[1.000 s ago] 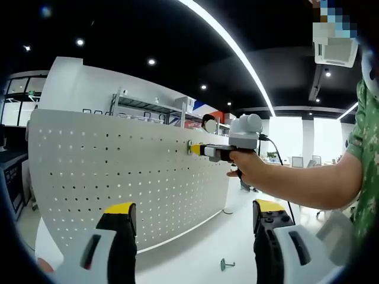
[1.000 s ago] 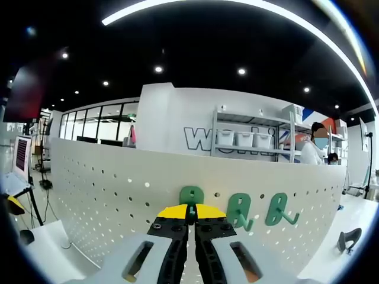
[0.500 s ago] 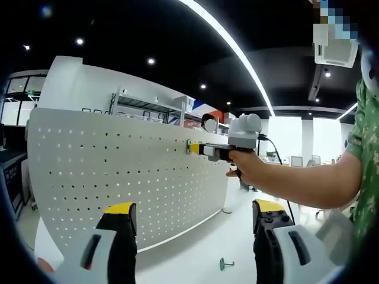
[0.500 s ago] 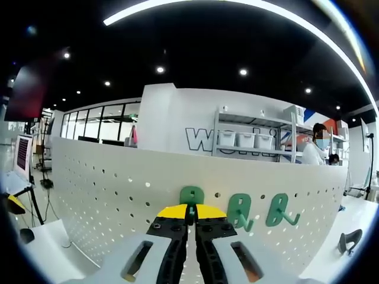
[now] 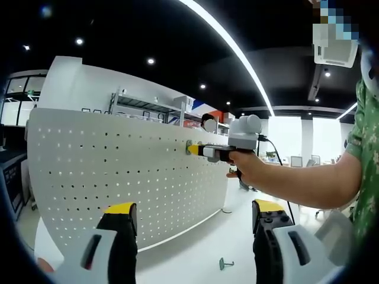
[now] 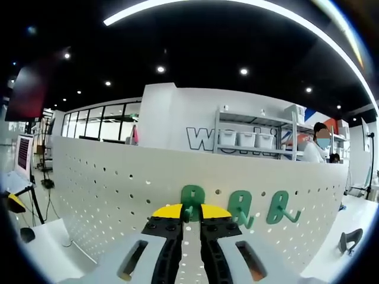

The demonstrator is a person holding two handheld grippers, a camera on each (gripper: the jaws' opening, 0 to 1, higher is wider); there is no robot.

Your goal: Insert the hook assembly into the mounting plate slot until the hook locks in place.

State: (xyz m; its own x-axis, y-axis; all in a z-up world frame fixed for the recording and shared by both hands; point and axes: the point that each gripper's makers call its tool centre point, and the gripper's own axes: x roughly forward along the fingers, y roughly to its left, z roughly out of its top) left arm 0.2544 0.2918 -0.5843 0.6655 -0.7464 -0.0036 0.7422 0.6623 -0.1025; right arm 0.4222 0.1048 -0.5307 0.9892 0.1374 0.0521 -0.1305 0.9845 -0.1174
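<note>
The white perforated mounting plate (image 6: pixel 118 189) stands upright, also seen in the left gripper view (image 5: pixel 106 171). A green hook (image 6: pixel 190 198) sits against the plate just beyond my right gripper (image 6: pixel 191 214). Its yellow-tipped jaws stand slightly apart, with a narrow gap between them below the hook. In the left gripper view a person's hand holds that right gripper (image 5: pixel 201 150) at the plate's upper right. My left gripper (image 5: pixel 192 216) is wide open and holds nothing, hanging back from the plate.
Two more green hooks (image 6: pixel 241 208) (image 6: pixel 278 207) hang on the plate to the right. A dark hook (image 6: pixel 349 239) lies on the white table at far right. A small green hook (image 5: pixel 224 263) lies on the table between the left jaws. A person's arm (image 5: pixel 308 183) reaches in from the right.
The right gripper's jaws, shut on the green hook before, have parted a little. The hook stays at the plate. The left gripper has not moved.
</note>
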